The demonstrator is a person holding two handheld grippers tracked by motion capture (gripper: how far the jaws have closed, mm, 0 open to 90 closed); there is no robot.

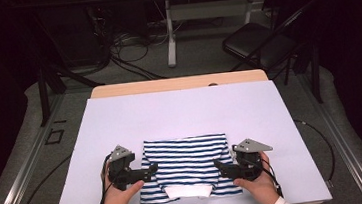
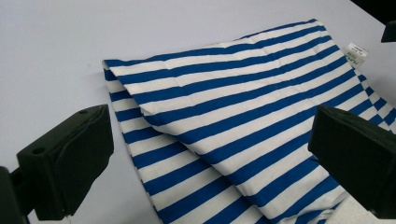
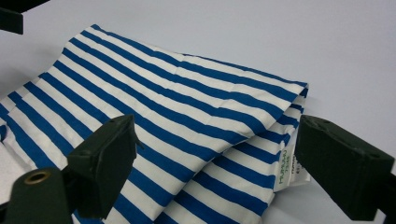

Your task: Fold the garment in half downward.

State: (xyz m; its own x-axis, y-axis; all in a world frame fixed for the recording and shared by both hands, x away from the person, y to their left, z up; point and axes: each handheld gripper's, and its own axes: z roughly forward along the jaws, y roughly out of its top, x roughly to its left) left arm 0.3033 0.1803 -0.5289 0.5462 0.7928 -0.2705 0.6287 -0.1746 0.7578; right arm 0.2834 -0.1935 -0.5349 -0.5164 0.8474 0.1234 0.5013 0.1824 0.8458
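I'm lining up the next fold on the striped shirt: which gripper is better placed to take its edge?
Barely either: left gripper and right gripper, both open, flank the striped shirt evenly, suiting a two-handed grab.

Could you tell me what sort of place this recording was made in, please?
Probably a lab or workshop set up for recording: a table with a plain white cover holding one folded striped garment, loose cables on the floor behind, and a folding chair.

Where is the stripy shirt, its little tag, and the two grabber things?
Stripy shirt (image 1: 187, 161), high view, middle of the folded cloth.
Tag (image 3: 288, 167), right gripper view, white label at the shirt's edge.
Left gripper (image 1: 151, 170), high view, between its open jaws.
Right gripper (image 1: 219, 166), high view, between its open jaws.
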